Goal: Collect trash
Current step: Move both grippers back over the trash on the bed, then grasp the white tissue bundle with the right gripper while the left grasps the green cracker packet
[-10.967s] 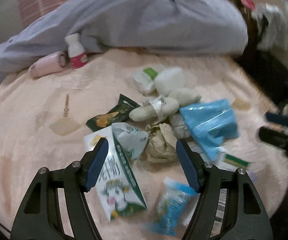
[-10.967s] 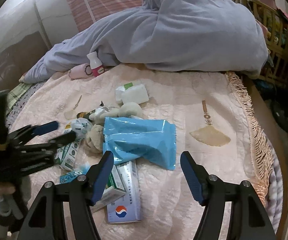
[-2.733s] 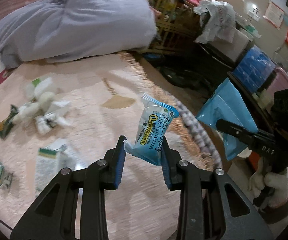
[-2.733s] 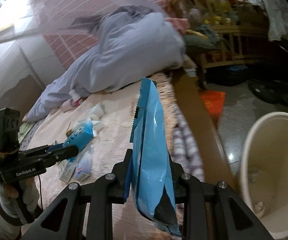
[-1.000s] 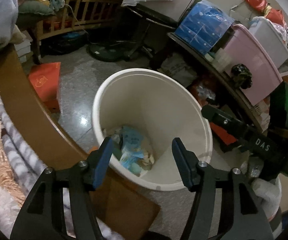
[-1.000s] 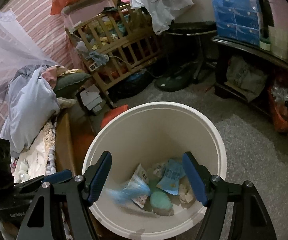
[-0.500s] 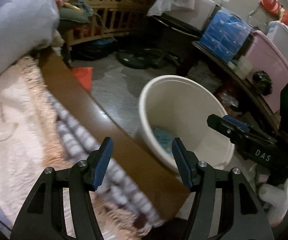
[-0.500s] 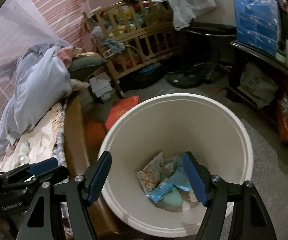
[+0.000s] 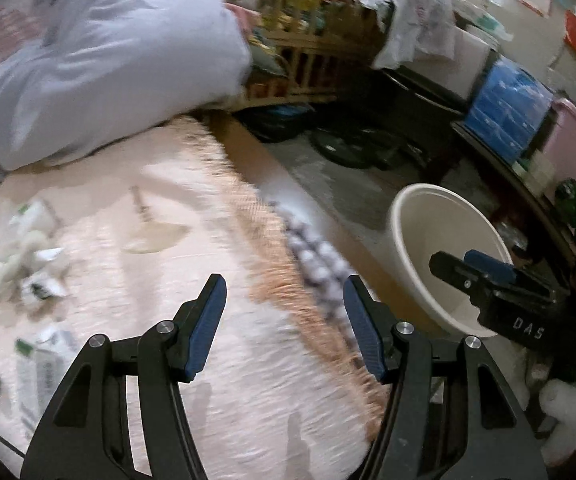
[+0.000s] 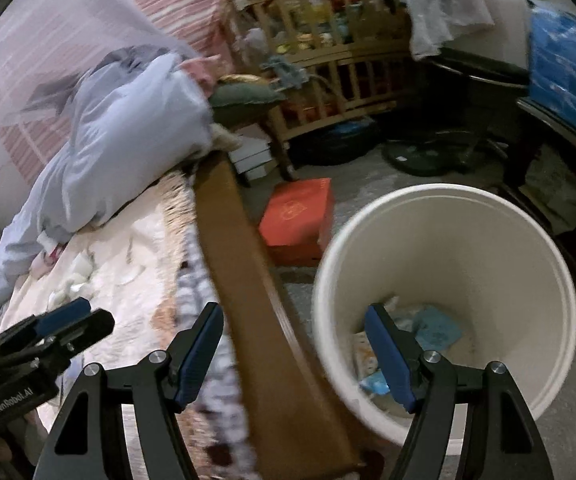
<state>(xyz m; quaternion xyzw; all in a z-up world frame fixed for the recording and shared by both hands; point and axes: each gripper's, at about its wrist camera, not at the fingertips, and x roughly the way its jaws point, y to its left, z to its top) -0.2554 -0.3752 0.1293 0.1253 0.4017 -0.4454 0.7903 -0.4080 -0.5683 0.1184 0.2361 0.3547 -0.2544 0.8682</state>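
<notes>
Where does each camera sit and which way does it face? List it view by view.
Left wrist: on the left gripper, jaws open and empty, facing down at the bed cover and scattered trash; right gripper shows.
Right wrist: on the right gripper, open, empty, facing the bed edge and white bin; left gripper shows.
Shared: bin, bed cover, grey duvet.
</notes>
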